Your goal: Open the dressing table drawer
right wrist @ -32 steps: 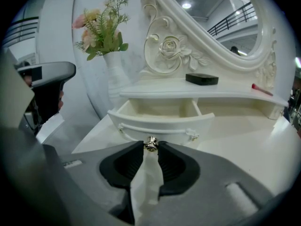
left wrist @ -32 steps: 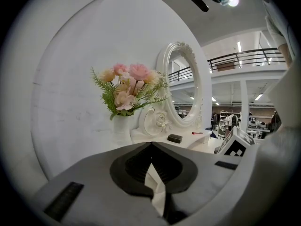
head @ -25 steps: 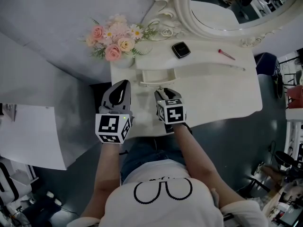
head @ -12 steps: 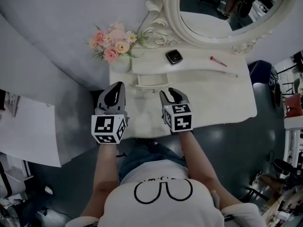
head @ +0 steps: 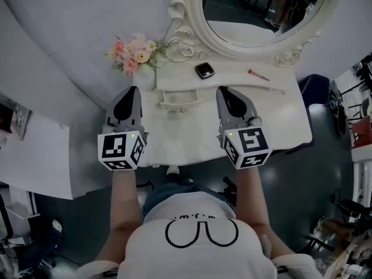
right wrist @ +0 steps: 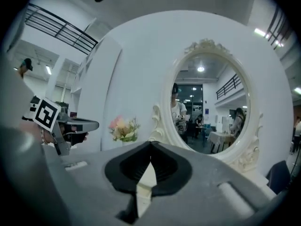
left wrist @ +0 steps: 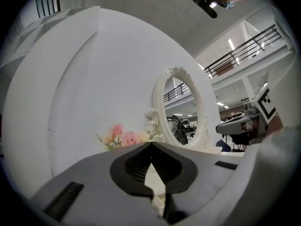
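1. Both grippers have come up and back from the dressing table. A second ago the right gripper (head: pixel 224 92) sat low at the front of the drawer (head: pixel 181 100), and now it hangs level, well clear of it on the right side.
2. The right gripper's jaws have gone from partly apart to pressed together. Its own view shows the tips meeting with nothing between them, only the mirror (right wrist: pixel 207 102) beyond.
3. The left gripper (head: pixel 129 92) has risen too and hangs level, left of the drawer. Its jaws are also together and empty, and it touches nothing.
4. The drawer stands pulled out a little from the raised tier at the back of the tabletop (head: pixel 279 121), below the black compact (head: pixel 204 70) and right of the flowers (head: pixel 132 54) (its inside looks pale and bare, as far as I can make out).
5. I judge the pull finished. The handle is released, the drawer is out, and both grippers are parked apart, so nothing more seems needed unless a wider opening is wanted.
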